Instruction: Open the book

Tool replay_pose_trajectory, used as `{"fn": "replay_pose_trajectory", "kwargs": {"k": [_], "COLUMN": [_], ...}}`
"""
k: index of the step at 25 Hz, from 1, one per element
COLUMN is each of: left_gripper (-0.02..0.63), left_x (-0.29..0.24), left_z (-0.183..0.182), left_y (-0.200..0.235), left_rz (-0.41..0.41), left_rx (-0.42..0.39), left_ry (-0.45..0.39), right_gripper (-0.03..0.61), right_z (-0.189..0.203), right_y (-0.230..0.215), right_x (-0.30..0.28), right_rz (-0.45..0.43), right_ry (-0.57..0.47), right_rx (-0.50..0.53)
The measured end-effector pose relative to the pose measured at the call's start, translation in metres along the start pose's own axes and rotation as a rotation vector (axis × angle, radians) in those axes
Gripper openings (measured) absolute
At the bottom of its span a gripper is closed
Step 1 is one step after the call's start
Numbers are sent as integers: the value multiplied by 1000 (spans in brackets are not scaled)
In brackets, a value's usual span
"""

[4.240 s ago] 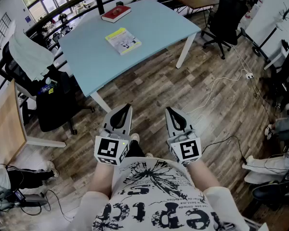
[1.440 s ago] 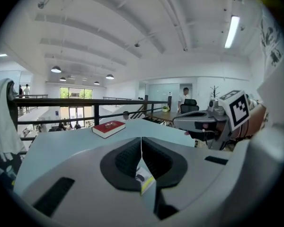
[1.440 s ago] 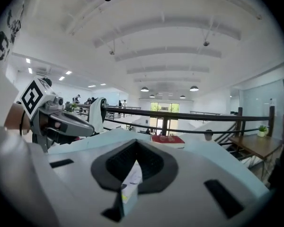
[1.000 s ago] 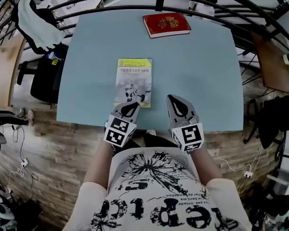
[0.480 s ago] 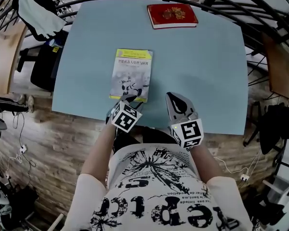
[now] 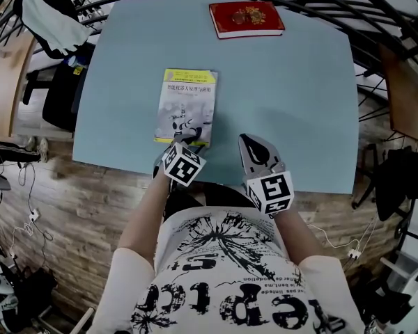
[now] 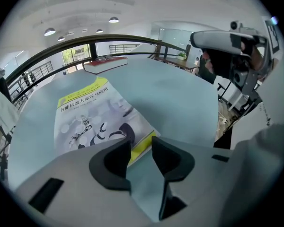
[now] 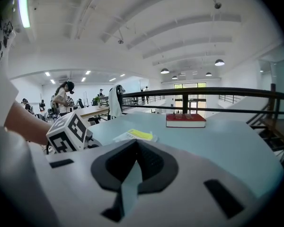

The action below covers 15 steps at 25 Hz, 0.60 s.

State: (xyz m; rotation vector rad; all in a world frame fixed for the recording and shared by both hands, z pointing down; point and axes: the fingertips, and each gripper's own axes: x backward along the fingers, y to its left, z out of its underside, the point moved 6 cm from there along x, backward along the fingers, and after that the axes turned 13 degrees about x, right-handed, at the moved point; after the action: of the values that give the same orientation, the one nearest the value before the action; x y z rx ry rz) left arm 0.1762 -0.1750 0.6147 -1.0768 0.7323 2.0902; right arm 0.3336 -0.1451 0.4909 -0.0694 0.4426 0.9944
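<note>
Left gripper (image 7: 141,143), jaws just opened and standing apart, points steeply down at the near edge of the book (image 6: 187,106). The book's yellow border shows in the gap, and neither pad presses on it. The book lies closed, cover up, on the table (image 6: 292,103), toward 9 o'clock of the table's centre and close to the near edge. Right gripper (image 8: 135,143), at 3 o'clock of the left one, hangs over the table's near edge with its jaws clenched together on nothing. A red book (image 6: 246,19) lies at 1 o'clock of the yellow one, by the far edge. A black chair (image 6: 59,96) stands at the table's 9 o'clock.
</note>
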Motion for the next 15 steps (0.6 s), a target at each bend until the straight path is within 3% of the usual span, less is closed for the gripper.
{"fn": "replay_pose_trajectory", "kwargs": {"k": [4, 6, 15], "left_gripper": [135, 63, 32], "left_x": [1, 4, 25], "left_z": [1, 0, -8], "left_y": [4, 9, 14], "left_rz": [7, -7, -14], "left_rx": [18, 26, 43], "left_ry": [-14, -26, -89], "right_gripper": [12, 12, 11], "right_z": [0, -2, -11], "right_y": [1, 3, 13], "right_x": [0, 0, -2], "right_rz": [2, 3, -3], "right_ry": [0, 0, -2], "right_rx": [1, 6, 25]}}
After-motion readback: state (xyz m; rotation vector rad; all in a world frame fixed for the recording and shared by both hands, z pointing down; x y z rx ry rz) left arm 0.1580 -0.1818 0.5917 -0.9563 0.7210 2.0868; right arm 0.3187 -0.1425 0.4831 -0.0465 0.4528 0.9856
